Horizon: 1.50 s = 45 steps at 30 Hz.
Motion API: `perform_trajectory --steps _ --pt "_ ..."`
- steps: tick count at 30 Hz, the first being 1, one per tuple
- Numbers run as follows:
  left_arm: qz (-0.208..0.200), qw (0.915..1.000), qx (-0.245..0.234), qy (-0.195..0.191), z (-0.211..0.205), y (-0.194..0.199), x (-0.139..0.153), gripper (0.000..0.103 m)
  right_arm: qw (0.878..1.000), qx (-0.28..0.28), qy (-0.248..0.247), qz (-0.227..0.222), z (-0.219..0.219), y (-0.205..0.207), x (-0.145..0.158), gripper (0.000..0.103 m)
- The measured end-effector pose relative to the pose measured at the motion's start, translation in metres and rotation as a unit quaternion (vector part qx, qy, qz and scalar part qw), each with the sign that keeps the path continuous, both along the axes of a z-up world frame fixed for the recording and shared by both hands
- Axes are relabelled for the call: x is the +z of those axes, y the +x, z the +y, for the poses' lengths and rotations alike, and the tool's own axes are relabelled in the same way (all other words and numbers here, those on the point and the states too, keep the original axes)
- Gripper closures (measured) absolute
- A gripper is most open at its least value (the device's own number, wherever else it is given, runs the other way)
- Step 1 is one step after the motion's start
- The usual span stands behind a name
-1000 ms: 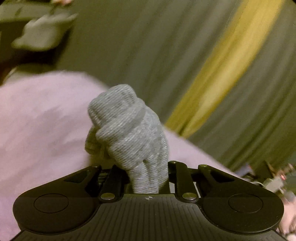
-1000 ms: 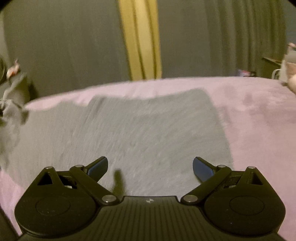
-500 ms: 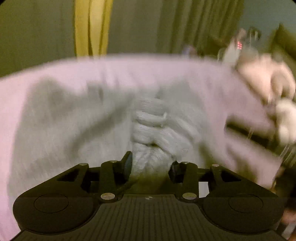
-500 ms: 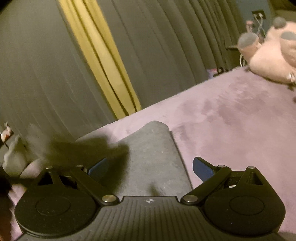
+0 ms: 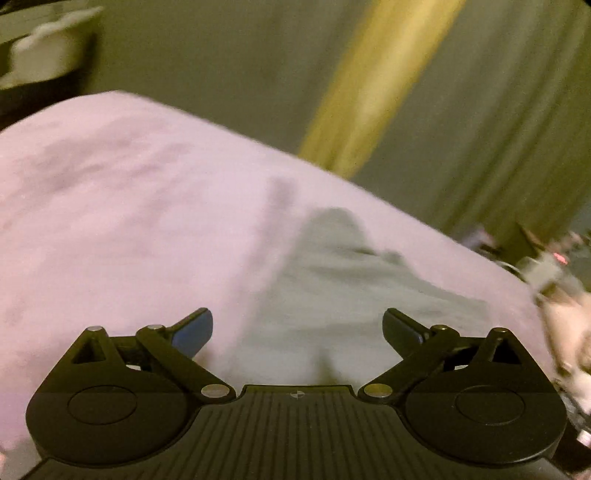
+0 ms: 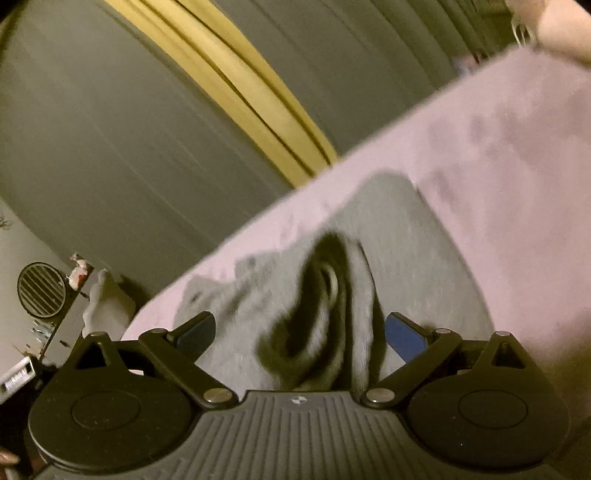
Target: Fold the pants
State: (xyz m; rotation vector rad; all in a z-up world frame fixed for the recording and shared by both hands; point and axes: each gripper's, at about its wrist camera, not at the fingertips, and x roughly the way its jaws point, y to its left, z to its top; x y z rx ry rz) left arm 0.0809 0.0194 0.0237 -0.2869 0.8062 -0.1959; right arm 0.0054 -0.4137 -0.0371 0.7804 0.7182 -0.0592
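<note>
Pink plush bedspread (image 5: 129, 206) fills both views, grey pleated curtains (image 6: 110, 155) with a yellow strip (image 6: 236, 88) behind its far edge; everything motion-blurred. Grey pants (image 5: 332, 295) lie on the bedspread, partly folded; near end cut off by the gripper bodies in both views. Left gripper (image 5: 297, 326): jaws opening, already spread wide, pads clear of the cloth, fabric lying below the gap. Right gripper (image 6: 300, 332): jaws spread wide, a raised fold of the pants (image 6: 325, 310) with a dark hollow sits between the fingers; contact with the pads can't be made out through blur. Pale plush toy (image 6: 557, 26) cropped at the bedspread's far right corner. Round vent (image 6: 41, 288) and clutter beyond the left edge, too small to identify.
</note>
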Motion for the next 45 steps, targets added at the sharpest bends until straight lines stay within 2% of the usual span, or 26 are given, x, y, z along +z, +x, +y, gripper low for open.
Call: perform_trajectory --steps 3,5,7,8,10,12,13,15,18,21,24,29,31,33,34,35,37,38,40,42,45 --pt "-0.012 0.9988 0.043 0.023 0.032 -0.002 -0.015 0.002 0.999 -0.009 0.032 0.027 -0.006 0.005 -0.011 0.005" --pt "0.002 0.9975 0.067 0.024 0.05 0.002 -0.033 0.002 0.995 0.005 0.09 0.041 -0.009 0.013 -0.024 0.005" --pt "0.043 0.995 0.088 -0.022 0.059 0.014 -0.045 0.002 0.992 0.002 0.114 0.053 -0.011 0.021 -0.036 0.005" --pt "0.039 0.9937 0.093 -0.05 0.066 0.016 -0.045 0.002 0.991 -0.004 0.12 0.058 -0.011 0.026 -0.04 0.004" --pt "0.006 0.9917 0.115 -0.057 0.073 0.013 -0.042 0.002 0.991 -0.01 0.124 0.053 -0.008 0.032 -0.039 0.006" --pt "0.011 0.9888 0.134 -0.065 0.081 0.014 -0.045 0.002 0.994 -0.003 0.106 0.041 0.002 0.041 -0.034 0.042" --pt "0.02 0.9877 0.134 -0.078 0.086 0.013 -0.048 0.002 0.996 -0.004 0.081 0.049 0.008 0.045 -0.033 0.05" --pt "0.031 0.9847 0.143 -0.095 0.092 0.015 -0.052 0.002 0.996 -0.006 0.06 0.06 0.012 0.051 -0.038 0.053" --pt "0.036 0.9824 0.151 -0.105 0.095 0.016 -0.054 0.002 0.995 -0.013 0.076 0.064 0.01 0.055 -0.043 0.05" --pt "0.038 0.983 0.147 -0.103 0.092 0.016 -0.058 0.002 0.997 -0.004 0.04 0.067 0.022 0.064 -0.03 0.057" --pt "0.04 0.9828 0.147 -0.104 0.092 0.016 -0.059 0.002 0.999 0.002 0.014 0.045 0.031 0.072 -0.007 0.061" --pt "0.039 0.9805 0.157 -0.112 0.096 0.014 -0.059 0.002 0.996 -0.001 0.079 -0.044 0.016 0.072 0.03 0.062" --pt "0.039 0.9807 0.156 -0.112 0.096 0.014 -0.06 0.002 0.994 -0.004 0.087 -0.071 0.006 0.07 0.037 0.062" --pt "0.04 0.981 0.155 -0.109 0.095 0.014 -0.06 0.002 0.995 -0.005 0.073 -0.073 -0.007 0.07 0.038 0.061" --pt "0.041 0.9811 0.154 -0.109 0.094 0.015 -0.06 0.002 0.997 -0.004 0.052 -0.06 -0.012 0.07 0.035 0.059" --pt "0.042 0.9813 0.154 -0.108 0.094 0.015 -0.06 0.002 0.999 -0.017 0.002 -0.033 -0.015 0.07 0.034 0.05" --pt "0.046 0.9812 0.155 -0.106 0.093 0.016 -0.06 0.002 0.99 -0.075 -0.12 0.02 -0.016 0.063 0.032 0.042" --pt "0.047 0.9812 0.155 -0.105 0.093 0.016 -0.06 0.002 0.985 -0.097 -0.141 0.032 -0.02 0.056 0.03 0.033" --pt "0.048 0.9812 0.156 -0.104 0.093 0.016 -0.06 0.002 0.99 -0.107 -0.088 0.019 -0.027 0.04 0.025 0.032" --pt "0.051 0.9815 0.156 -0.099 0.091 0.017 -0.059 0.002 0.995 -0.087 -0.037 0.013 -0.023 0.029 0.019 0.031" --pt "0.055 0.9822 0.156 -0.089 0.089 0.018 -0.059 0.002 0.998 -0.055 -0.039 -0.002 -0.005 0.021 0.019 0.035"
